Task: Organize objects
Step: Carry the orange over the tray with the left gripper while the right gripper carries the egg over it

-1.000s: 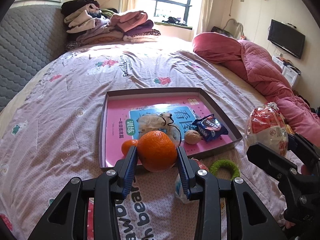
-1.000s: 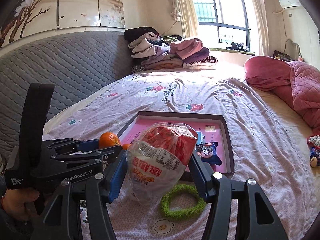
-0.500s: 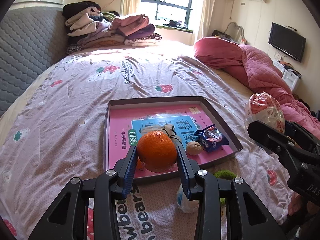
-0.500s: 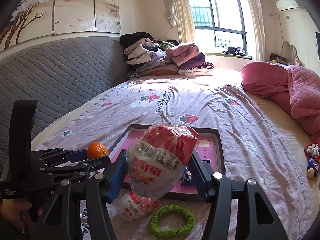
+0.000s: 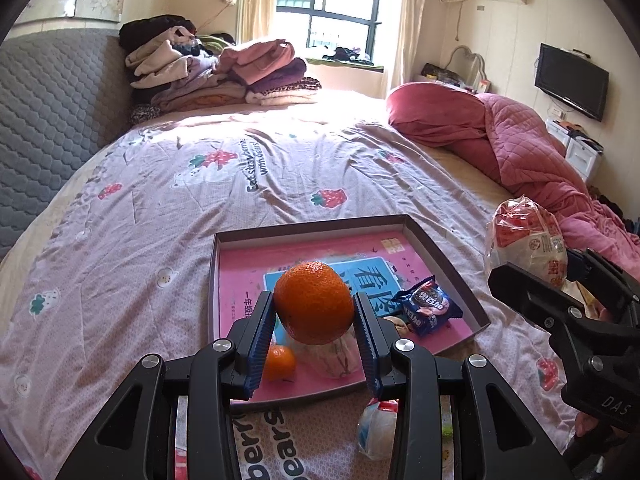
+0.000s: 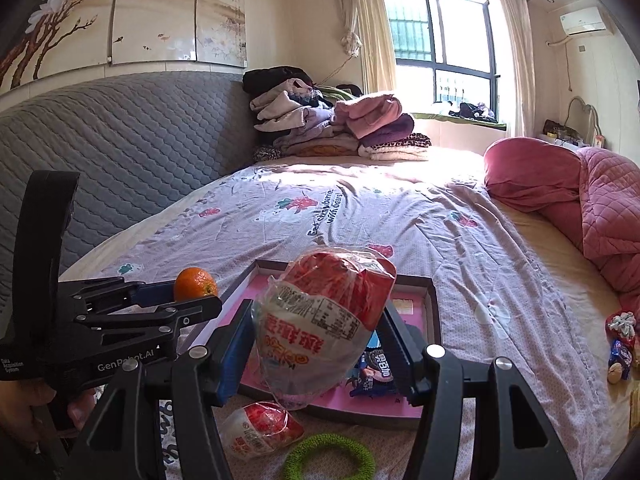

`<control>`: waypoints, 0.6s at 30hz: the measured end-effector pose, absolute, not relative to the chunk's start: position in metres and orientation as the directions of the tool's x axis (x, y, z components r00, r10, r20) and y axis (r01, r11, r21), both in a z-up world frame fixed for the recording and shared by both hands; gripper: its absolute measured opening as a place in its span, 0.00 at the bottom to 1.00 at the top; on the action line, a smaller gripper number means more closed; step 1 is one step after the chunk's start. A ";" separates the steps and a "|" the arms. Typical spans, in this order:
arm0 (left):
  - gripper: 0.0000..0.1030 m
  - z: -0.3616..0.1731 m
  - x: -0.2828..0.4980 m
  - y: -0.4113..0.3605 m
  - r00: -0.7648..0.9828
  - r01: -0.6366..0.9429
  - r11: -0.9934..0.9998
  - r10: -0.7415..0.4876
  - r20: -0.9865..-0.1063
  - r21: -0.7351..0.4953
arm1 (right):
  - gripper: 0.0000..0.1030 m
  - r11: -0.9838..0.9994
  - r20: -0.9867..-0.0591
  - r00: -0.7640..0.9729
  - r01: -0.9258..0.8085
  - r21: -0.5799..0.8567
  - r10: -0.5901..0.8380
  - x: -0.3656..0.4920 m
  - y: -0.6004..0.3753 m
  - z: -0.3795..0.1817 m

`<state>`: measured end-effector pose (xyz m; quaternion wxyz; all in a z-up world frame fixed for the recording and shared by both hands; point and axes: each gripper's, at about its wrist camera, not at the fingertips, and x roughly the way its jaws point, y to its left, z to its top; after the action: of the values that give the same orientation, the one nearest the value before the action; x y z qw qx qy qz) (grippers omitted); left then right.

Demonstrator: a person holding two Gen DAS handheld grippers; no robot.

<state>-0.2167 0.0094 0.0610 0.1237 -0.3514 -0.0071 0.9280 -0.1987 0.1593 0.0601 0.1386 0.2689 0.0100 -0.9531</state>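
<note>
My left gripper (image 5: 314, 316) is shut on a large orange (image 5: 313, 303) and holds it above the near part of a pink tray (image 5: 236, 264) on the bed. My right gripper (image 6: 320, 344) is shut on a red-and-white snack bag (image 6: 322, 328), held above the tray's near edge (image 6: 360, 412); the bag also shows in the left wrist view (image 5: 526, 240). In the tray lie a small orange (image 5: 280, 362), a clear bag (image 5: 334, 354) and a blue snack packet (image 5: 426, 306). The left gripper with its orange (image 6: 195, 283) shows at the left of the right wrist view.
A second red-and-white snack bag (image 6: 260, 430) and a green ring (image 6: 330, 458) lie on the bedsheet before the tray. Small items (image 6: 620, 344) lie at the bed's right. Folded clothes (image 5: 216, 76) sit at the far end, a pink quilt (image 5: 520, 144) at the right.
Both grippers have risen and moved forward with their loads. The large orange now hangs over the tray instead of before it. The second snack bag has come into view.
</note>
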 end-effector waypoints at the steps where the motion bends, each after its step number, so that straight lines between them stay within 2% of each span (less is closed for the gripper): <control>1: 0.39 0.061 -0.219 0.009 -0.724 -0.223 -0.970 0.233 -0.649 -0.099 | 0.58 -0.961 -0.515 -0.818 0.270 0.050 -0.257 -0.201 0.159 0.061; 18: 0.39 0.040 -0.267 0.003 -0.717 -0.200 -0.976 0.206 -0.666 -0.085 | 0.58 -0.959 -0.561 -0.786 0.277 0.055 -0.259 -0.250 0.159 0.044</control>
<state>-0.2666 0.0028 0.0403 0.1095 -0.3597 -0.0036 0.9266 -0.2497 0.1592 0.0435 0.1417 0.2945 0.0152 -0.9450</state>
